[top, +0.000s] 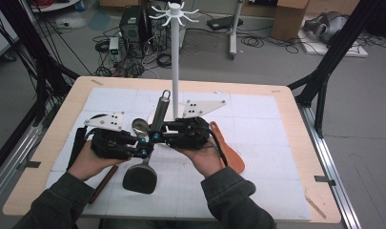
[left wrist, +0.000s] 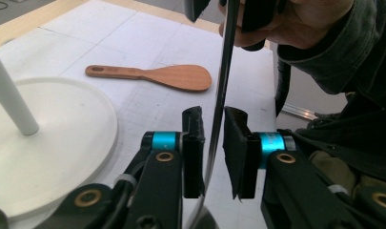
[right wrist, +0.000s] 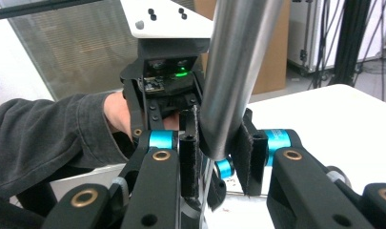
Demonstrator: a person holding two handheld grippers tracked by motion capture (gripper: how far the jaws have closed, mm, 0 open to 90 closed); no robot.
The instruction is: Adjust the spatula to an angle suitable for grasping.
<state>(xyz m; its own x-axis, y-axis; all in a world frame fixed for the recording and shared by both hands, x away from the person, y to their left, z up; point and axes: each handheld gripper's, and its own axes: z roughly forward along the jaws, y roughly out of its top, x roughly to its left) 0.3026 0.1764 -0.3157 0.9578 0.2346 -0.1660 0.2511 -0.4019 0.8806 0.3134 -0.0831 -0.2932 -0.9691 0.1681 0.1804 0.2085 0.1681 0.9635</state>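
We see soft, even light from above in the high view, and the white bench (top: 257,119) looks bright. Shadows are pale and small. The picture is a bit fuzzy, and straight lines bend near its edges. In the right gripper view, the metal handle (right wrist: 238,67) is very close, blurry and shiny. The left gripper view looks clear farther off.

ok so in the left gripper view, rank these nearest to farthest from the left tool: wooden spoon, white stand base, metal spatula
1. metal spatula: its thin shaft runs right between the jaws of the left tool, centre of the view.
2. white stand base: close by on the left.
3. wooden spoon: farther back on the mat, beyond the base's rim.
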